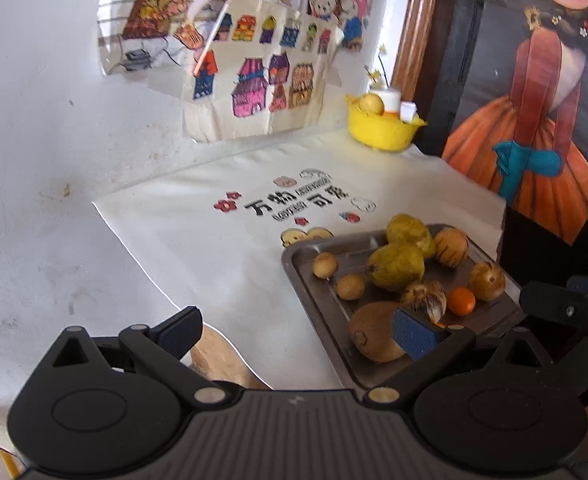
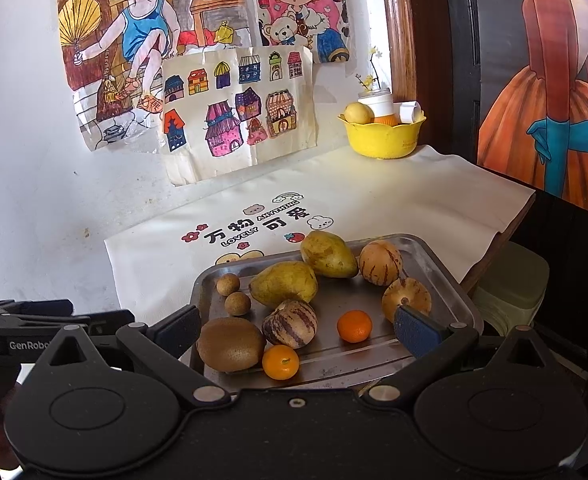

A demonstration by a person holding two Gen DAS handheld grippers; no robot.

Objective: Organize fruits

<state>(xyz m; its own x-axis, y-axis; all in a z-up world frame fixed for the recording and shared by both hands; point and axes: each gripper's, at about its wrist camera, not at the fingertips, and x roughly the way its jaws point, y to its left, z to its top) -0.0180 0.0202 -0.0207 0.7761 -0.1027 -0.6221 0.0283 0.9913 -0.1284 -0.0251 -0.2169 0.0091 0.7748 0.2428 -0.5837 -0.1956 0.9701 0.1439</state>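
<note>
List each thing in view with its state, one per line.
left gripper: open, empty
right gripper: open, empty
metal tray: loaded with loose fruit
kiwi: lying on tray
yellow bowl: upright, filled
tablecloth: spread flat

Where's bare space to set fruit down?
Free: white cloth between metal tray and yellow bowl, and left of the printed text. On the tray, only the front-right strip past the orange. Elsewhere crowded.
</note>
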